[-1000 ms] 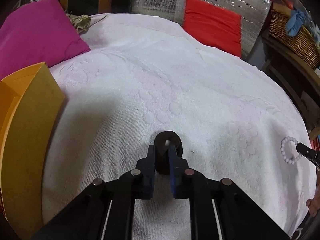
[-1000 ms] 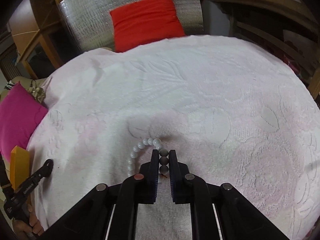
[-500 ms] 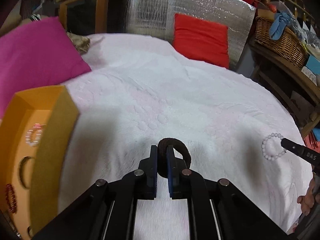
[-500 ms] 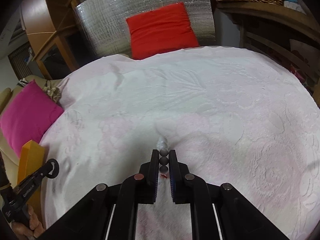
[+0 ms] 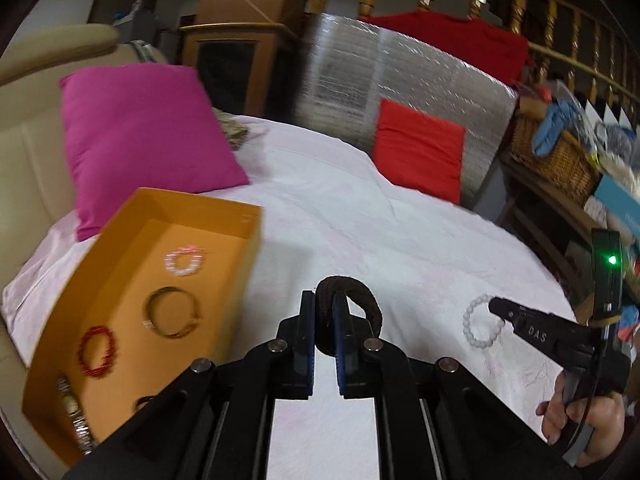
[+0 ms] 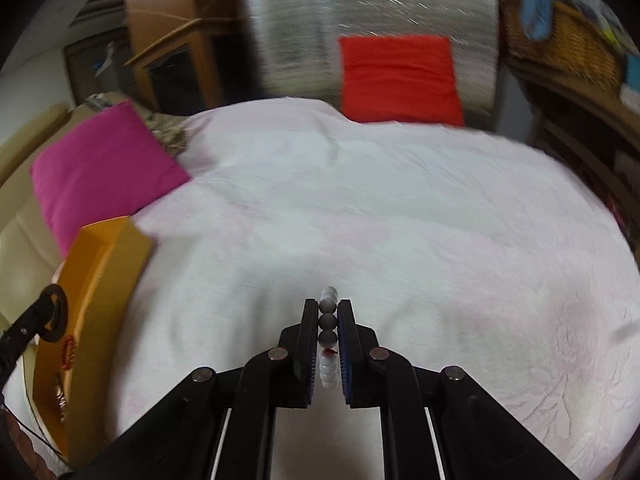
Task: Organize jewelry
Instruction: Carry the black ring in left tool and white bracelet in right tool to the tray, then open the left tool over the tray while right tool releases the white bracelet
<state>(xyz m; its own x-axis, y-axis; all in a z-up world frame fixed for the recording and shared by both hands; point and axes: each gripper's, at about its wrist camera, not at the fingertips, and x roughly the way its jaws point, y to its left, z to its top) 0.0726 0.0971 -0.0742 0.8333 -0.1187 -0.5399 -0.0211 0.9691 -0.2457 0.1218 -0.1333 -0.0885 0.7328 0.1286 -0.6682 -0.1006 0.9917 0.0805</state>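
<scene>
My left gripper (image 5: 323, 300) is shut on a dark brown band bracelet (image 5: 362, 300) and holds it above the white bedspread, just right of the orange box (image 5: 244, 216). The box holds a pink bead bracelet (image 5: 184, 260), a metal bangle (image 5: 172, 316), a red bead bracelet (image 5: 96, 351) and other pieces. My right gripper (image 6: 329, 310) is shut on a white bead bracelet (image 6: 329, 322), seen edge-on, raised over the bed. The right gripper (image 5: 498, 306) and its bracelet (image 5: 476, 326) also show in the left wrist view. The left gripper's brown bracelet (image 6: 54, 312) shows beside the box (image 6: 120, 256) in the right wrist view.
A magenta cushion (image 5: 140, 136) lies behind the box. A red cushion (image 5: 420, 152) leans on a silver foil panel (image 5: 380, 80) at the far side. A wicker basket (image 5: 560, 160) stands on a shelf at the right. White bedspread (image 6: 400, 220) spreads ahead.
Both grippers have lifted their bracelets off the bedspread and swung left toward the orange box, whose inside has come into view.
</scene>
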